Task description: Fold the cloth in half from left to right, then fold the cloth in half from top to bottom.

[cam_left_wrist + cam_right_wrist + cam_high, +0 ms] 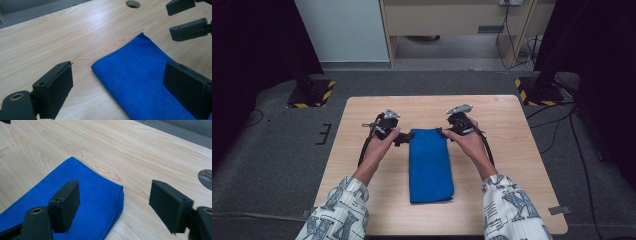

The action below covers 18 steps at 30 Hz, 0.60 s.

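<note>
Two claws flank far end of folded blue cloth [430, 165] on tabletop [362, 107]. Cloth lies flat, folded into long strip, not yet gripped; judged stage: approach to far corners, lift or further fold left to do. Left claw [120, 87]: jaws apart, straddling far left corner, pads not pressing. Right claw [115, 207]: jaws apart, nothing clamped, far right corner between them. Both claws just above cloth, one at each far corner.
</note>
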Tool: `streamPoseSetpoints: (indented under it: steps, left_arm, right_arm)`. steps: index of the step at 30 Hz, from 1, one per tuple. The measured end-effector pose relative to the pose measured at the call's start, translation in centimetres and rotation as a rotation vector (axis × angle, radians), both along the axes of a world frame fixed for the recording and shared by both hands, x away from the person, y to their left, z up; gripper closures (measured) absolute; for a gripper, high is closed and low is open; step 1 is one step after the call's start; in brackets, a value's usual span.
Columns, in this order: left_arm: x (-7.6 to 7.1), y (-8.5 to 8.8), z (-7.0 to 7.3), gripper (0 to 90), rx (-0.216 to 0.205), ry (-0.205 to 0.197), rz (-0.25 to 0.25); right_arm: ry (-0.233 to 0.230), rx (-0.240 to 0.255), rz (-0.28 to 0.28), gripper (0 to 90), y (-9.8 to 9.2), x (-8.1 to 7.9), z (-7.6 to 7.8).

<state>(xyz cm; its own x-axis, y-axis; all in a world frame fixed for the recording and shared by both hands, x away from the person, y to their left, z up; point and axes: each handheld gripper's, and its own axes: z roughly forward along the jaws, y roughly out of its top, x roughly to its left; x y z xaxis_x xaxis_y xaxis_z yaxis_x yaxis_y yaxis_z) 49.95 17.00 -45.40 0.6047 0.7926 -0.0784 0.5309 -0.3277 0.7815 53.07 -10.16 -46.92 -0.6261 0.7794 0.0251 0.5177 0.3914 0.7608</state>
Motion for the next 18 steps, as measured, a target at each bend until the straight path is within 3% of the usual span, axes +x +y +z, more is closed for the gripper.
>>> streamPoseSetpoints:
  steps: [5,13,14,18]
  left_arm:
    - [1.3,-0.1,-0.4,8.6,-0.01,0.006,0.028]
    - [3.4,-0.2,-3.3,11.2,-0.012,0.067,0.053]
    - [3.7,-0.3,-4.1,12.5,-0.003,0.082,0.051]
    - [3.8,-0.7,-4.7,13.3,0.025,0.102,0.048]
  right_arm:
    - [0.013,0.013,0.004,30.8,-0.1,0.9,-0.2]
    - [0.042,0.005,0.031,43.2,0.0,2.4,-1.5]
    - [0.047,0.008,0.036,44.7,-0.1,2.5,-1.7]
    - [0.064,-0.002,0.029,47.5,-0.4,2.5,-2.3]
